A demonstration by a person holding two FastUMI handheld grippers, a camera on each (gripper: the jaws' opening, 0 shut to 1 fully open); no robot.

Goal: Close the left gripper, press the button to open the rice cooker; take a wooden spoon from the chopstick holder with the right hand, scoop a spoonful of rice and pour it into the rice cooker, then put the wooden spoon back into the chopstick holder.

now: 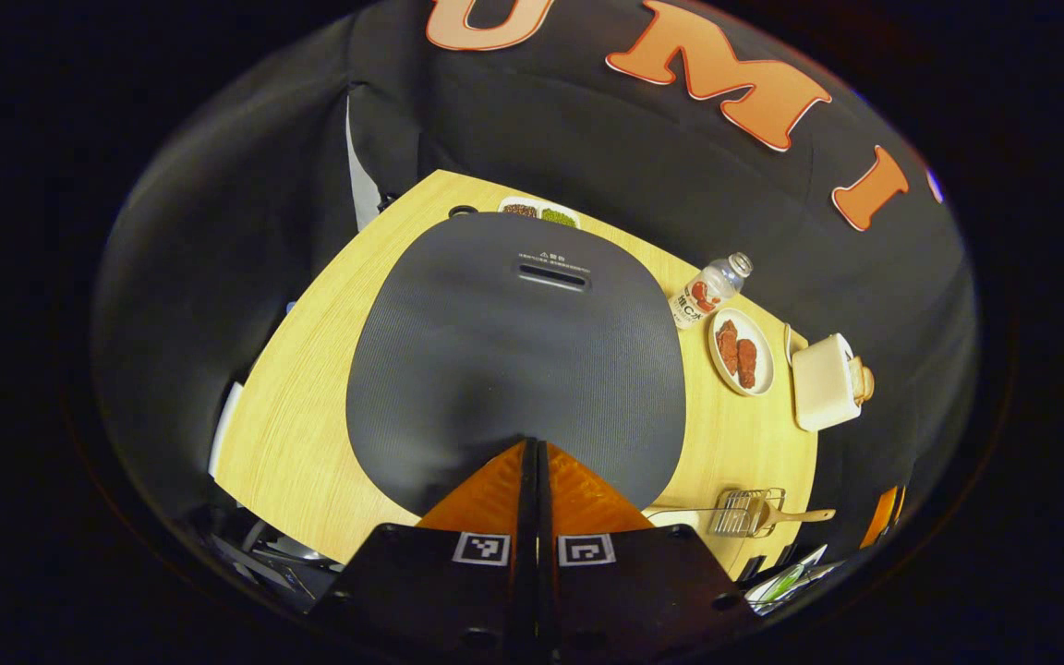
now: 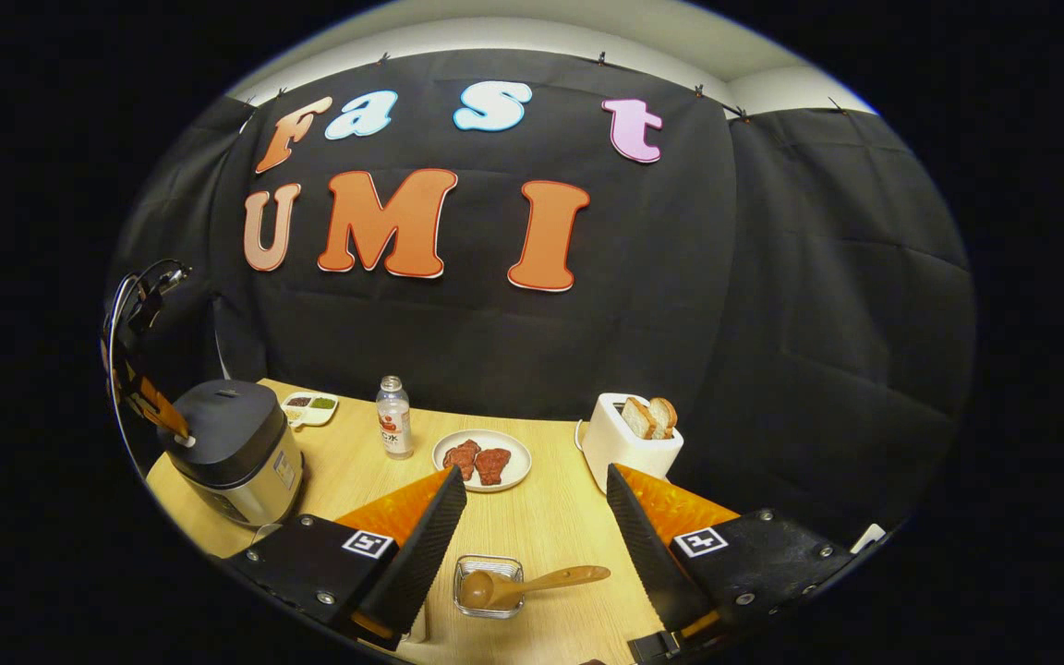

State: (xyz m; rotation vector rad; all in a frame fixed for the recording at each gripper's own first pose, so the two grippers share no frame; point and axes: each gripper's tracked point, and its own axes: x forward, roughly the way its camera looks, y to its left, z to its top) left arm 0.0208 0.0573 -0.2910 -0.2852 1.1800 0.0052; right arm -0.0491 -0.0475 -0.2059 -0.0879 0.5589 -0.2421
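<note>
A: Left gripper [image 1: 532,453], status?
B: Its two fingers are pressed flat together with nothing between them, and they point down over the front of the rice cooker [image 1: 513,360]. From the right gripper view the tips sit at the front edge of the lid; whether they touch the button I cannot tell.
A: The cooker itself?
B: Lid down. It stands at the left end of the wooden table [image 1: 310,416], with a small dish of grains [image 1: 539,213] behind it.
A: Right gripper [image 2: 537,513]?
B: Jaws spread wide, holding nothing. It hovers above the table with the chopstick holder [image 2: 489,587] low between its fingers.
A: And the wooden spoon [image 2: 532,583]?
B: It rests in that wire holder, bowl inside the basket, handle lying out to the right over the rim. No finger touches it.
A: Other items on the table?
B: A bottle [image 2: 392,417] upright near the middle, a plate of meat pieces [image 2: 482,460] just beside it, and a toaster [image 2: 631,441] with bread slices standing in it, further right.
</note>
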